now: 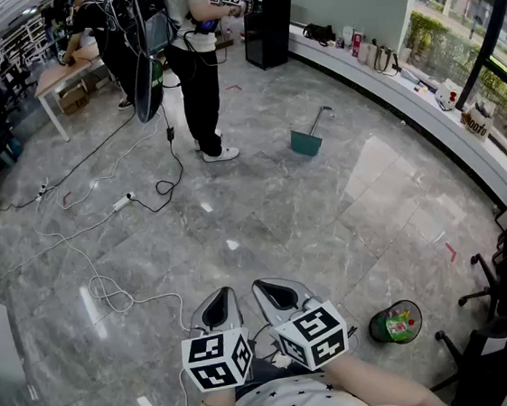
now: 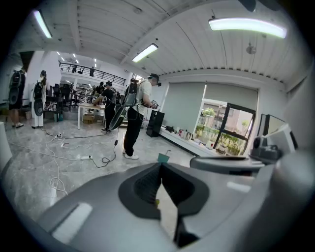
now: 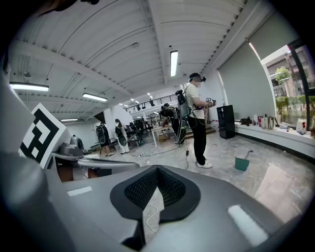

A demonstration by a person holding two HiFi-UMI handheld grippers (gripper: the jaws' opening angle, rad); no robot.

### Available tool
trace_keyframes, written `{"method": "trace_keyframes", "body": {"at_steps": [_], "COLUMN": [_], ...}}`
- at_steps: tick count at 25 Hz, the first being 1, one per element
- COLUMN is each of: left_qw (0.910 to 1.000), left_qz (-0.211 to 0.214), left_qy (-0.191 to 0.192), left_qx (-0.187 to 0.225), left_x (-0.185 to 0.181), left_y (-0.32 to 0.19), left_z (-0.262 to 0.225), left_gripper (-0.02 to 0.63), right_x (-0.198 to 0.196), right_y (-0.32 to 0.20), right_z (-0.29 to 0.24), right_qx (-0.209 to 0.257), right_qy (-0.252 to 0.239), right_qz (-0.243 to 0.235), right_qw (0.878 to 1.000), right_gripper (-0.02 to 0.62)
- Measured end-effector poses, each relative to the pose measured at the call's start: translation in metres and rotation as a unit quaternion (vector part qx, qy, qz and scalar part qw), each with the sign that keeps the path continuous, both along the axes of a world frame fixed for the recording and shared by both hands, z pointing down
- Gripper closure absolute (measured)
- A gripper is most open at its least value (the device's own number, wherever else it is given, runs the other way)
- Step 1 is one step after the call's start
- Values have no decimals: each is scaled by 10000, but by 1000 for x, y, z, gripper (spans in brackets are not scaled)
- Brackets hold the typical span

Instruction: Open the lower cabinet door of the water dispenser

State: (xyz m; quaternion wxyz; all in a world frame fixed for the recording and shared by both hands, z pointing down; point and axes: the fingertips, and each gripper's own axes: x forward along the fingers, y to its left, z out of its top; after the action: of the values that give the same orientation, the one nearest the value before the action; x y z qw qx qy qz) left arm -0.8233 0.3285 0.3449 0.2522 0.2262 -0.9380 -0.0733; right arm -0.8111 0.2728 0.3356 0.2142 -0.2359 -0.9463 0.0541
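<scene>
The left tongs [image 1: 220,294] and right tongs [image 1: 268,287] were pressed together, empty, side by side. The black water dispenser [image 1: 267,25] stood far ahead of them, its lower part too small to make out.

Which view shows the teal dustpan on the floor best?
Head view: the dustpan shows whole, with its handle, largest and unobstructed. The right gripper view shows it smaller; the left gripper view shows it smallest, far off.

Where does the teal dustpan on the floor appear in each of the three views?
Head view: dustpan upper centre, right of the standing person.
Left gripper view: dustpan at centre.
Right gripper view: dustpan right of centre.
Shared landmark: the standing person, left of it everywhere.
</scene>
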Motion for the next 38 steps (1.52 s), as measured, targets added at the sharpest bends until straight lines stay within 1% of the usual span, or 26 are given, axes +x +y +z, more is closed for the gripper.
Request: {"method": "trace_keyframes", "body": {"at_steps": [5,12,15,19,22,24,26,27,29,31,33,38], "left_qw": [10000,9989,9979,9937,9860,9778,9673,9608,9448,9266,9100,8703], "left_qz": [91,465,638,1097,1650,2076,2519,2756,3267,3751,4139,4921], "left_qy": [14,-1,-45,-9,64,79,84,85,83,80,89,109], "left_qx": [5,-29,-112,-222,-249,-277,-282,-272,-253,-241,-227,-155], "left_x": [-12,-20,-20,-17,-11,-1,16,28,59,97,138,255], "left_y": [-6,-22,-29,-52,-86,-115,-149,-168,-205,-241,-273,-342], "left_z": [3,5,6,12,13,12,11,11,10,9,7,6], "left_gripper": [600,600,600,600,600,600,600,600,600,600,600,600], "right_x": [-11,-15,-14,-7,10,28,54,70,107,150,194,313], "right_y": [-7,-19,-26,-49,-83,-111,-143,-160,-195,-226,-253,-308], "right_z": [4,6,9,12,15,19,22,24,26,25,22,17], "right_qx": [43,53,44,16,15,23,9,-9,-36,-49,-59,-41], "right_qy": [26,29,16,61,150,218,283,307,341,365,371,350], "right_qz": [85,395,567,1014,1564,1986,2457,2718,3264,3762,4159,4890], "right_qw": [10000,9992,9984,9948,9876,9798,9689,9619,9446,9258,9086,8716], "right_gripper": [598,598,598,598,598,598,598,598,598,598,598,598]}}
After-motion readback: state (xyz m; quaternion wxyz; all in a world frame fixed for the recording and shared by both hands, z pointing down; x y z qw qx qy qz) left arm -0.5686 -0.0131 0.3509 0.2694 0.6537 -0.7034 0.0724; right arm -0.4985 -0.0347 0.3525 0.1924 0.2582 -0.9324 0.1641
